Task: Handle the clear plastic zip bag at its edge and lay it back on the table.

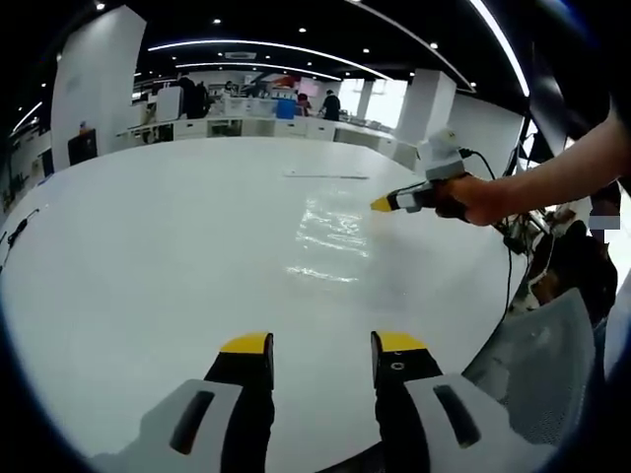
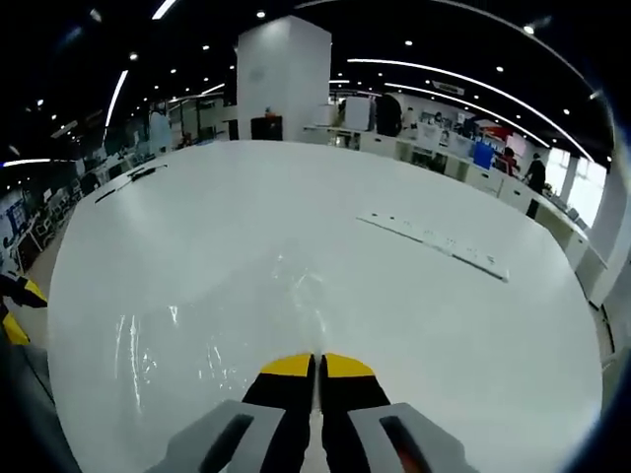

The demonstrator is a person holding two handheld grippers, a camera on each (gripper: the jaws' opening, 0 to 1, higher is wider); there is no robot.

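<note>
The clear plastic zip bag (image 1: 330,239) lies flat and glossy on the white table (image 1: 148,246), right of centre in the left gripper view. My right gripper (image 1: 383,205), held by a person's hand (image 1: 473,200), reaches in from the right with its yellow tips together at the bag's far right edge. In the right gripper view its jaws (image 2: 317,367) are shut, and the bag (image 2: 207,335) spreads out ahead and to the left of them. My left gripper (image 1: 323,345) stands open near the table's front edge, short of the bag, with nothing between its jaws.
A thin long strip (image 1: 325,176) (image 2: 434,239) lies on the table beyond the bag. A dark cable (image 1: 18,232) rests at the table's left rim. A grey chair (image 1: 537,355) stands by the right edge. Office desks and people fill the background.
</note>
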